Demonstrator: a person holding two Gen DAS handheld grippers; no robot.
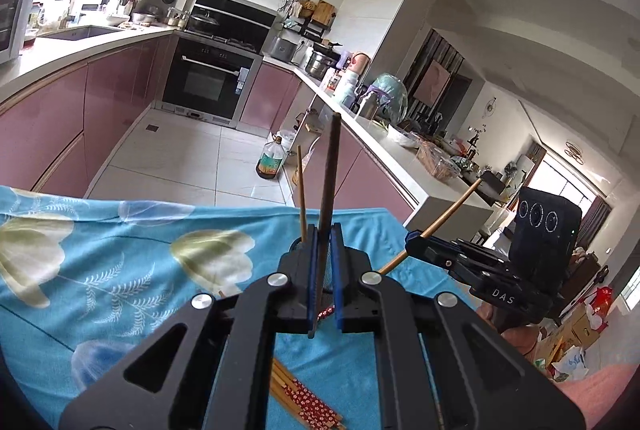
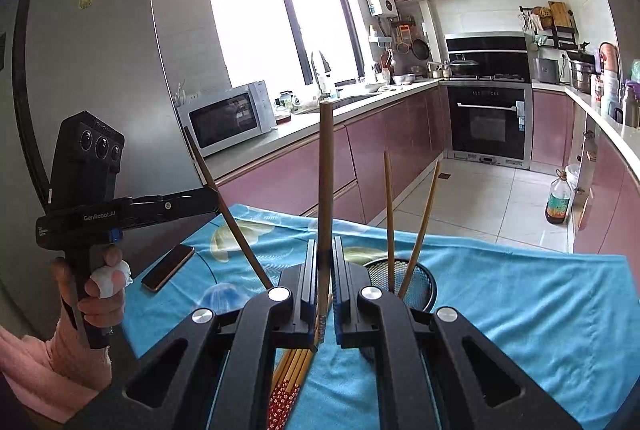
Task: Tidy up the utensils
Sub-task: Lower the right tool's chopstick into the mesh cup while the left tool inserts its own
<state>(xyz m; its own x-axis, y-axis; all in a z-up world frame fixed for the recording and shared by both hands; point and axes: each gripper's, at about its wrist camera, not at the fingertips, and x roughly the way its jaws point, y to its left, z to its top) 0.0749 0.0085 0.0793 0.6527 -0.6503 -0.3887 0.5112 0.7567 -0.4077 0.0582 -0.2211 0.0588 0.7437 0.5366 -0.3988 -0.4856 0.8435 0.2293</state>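
- Loose chopsticks (image 2: 294, 376), thin bamboo sticks with red flower-patterned ends, lie bundled on the blue floral cloth (image 1: 120, 270) that covers the counter.
- The left gripper (image 1: 323, 258), matte black with blue ribbed pads, has its jaws clamped on a dark, straight chopstick (image 1: 330, 165) that stands nearly upright.
- The right gripper (image 2: 323, 282), of the same build, has its jaws clamped on a pale bamboo chopstick (image 2: 325, 169), also upright.
- Just beyond, a round black mesh holder (image 2: 420, 276) stands on the cloth, with two slim chopsticks (image 2: 389, 209) leaning inside it.
- A flat phone (image 2: 168, 267) lies near the cloth's edge.
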